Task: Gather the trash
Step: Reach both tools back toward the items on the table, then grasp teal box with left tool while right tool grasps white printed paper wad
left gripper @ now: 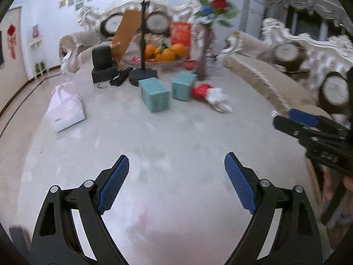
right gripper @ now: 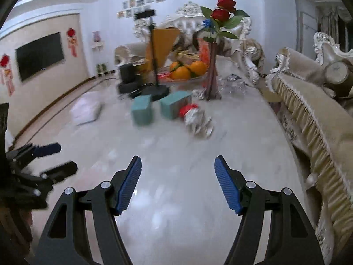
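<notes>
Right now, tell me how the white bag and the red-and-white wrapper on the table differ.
The white bag is plain white; the red-and-white wrapper has a red end. The bag is bigger and smoother; the wrapper is crumpled. The bag lies alone at the left; the wrapper lies right beside a teal box. Both lie on the pale table, untouched.

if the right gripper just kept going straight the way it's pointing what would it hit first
Probably the bare table top: the right gripper is open, empty and angled downward. Nothing lies in its path before the crumpled red and white wrapper and the teal boxes farther ahead. Blur makes depth uncertain.
</notes>
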Motion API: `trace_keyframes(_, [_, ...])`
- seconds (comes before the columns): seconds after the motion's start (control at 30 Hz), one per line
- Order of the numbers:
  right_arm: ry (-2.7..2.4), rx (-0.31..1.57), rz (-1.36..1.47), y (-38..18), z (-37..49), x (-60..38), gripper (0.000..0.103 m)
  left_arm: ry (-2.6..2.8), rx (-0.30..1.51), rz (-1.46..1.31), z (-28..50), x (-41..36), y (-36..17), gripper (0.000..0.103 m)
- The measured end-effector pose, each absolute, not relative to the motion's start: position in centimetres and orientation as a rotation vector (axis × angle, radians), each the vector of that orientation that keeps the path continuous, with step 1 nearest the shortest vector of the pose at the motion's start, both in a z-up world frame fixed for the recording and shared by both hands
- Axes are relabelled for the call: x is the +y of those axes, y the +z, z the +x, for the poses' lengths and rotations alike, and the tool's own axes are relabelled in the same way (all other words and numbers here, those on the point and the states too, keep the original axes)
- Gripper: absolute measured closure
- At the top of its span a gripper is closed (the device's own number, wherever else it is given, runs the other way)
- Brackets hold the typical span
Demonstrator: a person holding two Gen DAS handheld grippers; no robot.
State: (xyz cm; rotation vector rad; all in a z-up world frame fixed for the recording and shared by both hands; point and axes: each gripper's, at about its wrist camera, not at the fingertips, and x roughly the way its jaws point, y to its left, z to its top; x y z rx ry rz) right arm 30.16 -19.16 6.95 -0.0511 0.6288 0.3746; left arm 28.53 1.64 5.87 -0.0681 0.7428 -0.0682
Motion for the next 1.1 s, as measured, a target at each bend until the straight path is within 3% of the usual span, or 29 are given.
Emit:
trace_keyframes(0.37, [0.297, 0.76, -0.1, 3.3, 41.7, -16.6, 0.038, 0.071, 0.796, -0.187, 42.4, 3.0, 2.6, 0.017])
trace_keyframes(0.9, [0.262, 0.831, -0.153, 0.2, 46.4, -14.7, 0.038, 0.165, 0.888, -0.237, 49.4, 4.5, -0.7, 0.017])
trace_keyframes(1.0, [0.259, 0.838, -0.143, 0.2, 46.6, -14.9, 0.044, 0.16, 0.883, -0.233, 49.5, 4.5, -0.7, 0.017])
trace_keyframes(1.07, [0.254, 0.838, -0.138, 0.3, 46.6, -15.1, 0.064, 0.154, 0.883, -0.253, 49.5, 4.8, -0.8, 0.017])
trace_keyframes(1.1, [0.252, 0.833, -0.128, 0.4, 46.5, -15.3, 0.068, 0.166, 0.889, -0.237, 49.5, 4.7, -0.9, 0.023])
